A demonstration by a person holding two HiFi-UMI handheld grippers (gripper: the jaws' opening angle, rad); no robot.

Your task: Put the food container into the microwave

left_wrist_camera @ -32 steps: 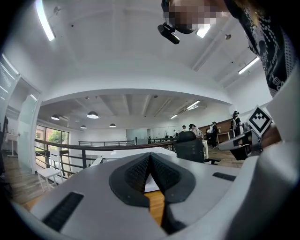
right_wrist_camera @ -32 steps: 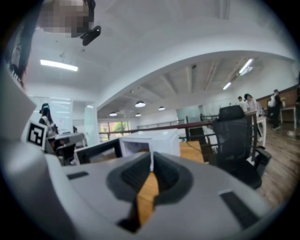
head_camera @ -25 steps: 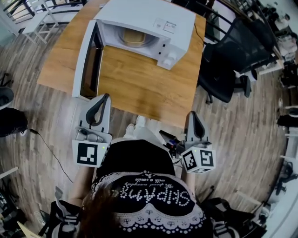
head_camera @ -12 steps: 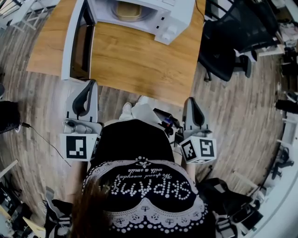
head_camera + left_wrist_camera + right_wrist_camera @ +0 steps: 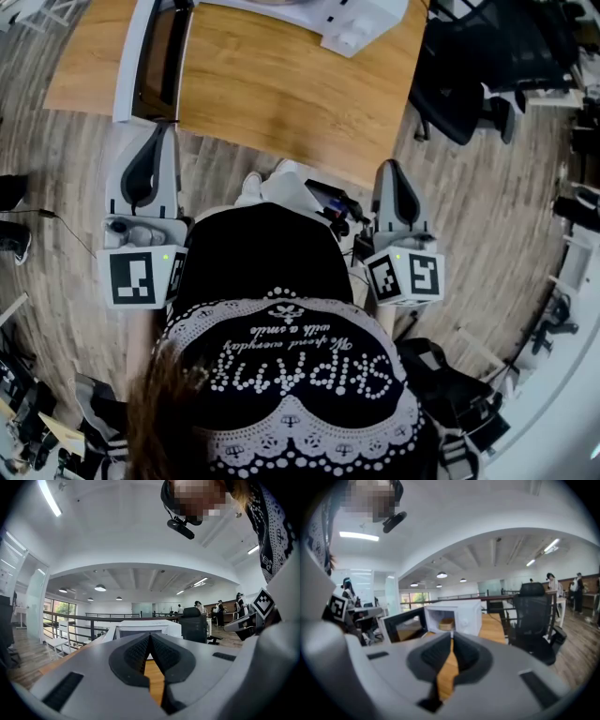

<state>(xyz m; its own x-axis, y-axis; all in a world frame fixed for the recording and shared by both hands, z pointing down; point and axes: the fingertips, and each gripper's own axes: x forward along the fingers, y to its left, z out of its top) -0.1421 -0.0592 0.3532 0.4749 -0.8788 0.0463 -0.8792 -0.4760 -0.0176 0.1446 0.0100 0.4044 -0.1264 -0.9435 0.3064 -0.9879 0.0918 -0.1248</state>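
Nearest: the person's black, lace-trimmed top (image 5: 281, 375), seen from above.

Left gripper (image 5: 156, 131): jaws closed tip to tip, nothing between them; it hangs just off the near table edge, in front of the door.

Right gripper (image 5: 393, 169): jaws likewise pressed together and empty, off the table's near right corner.

Wooden table (image 5: 281, 94): bare boards between grippers and oven.

Microwave (image 5: 461, 613): white, at the table's far side, door (image 5: 131, 66) swung fully open to the left.

Food container (image 5: 446, 623): tan, standing inside the microwave cavity; its contents cannot be made out.

Black office chair (image 5: 534, 616): right of the table.
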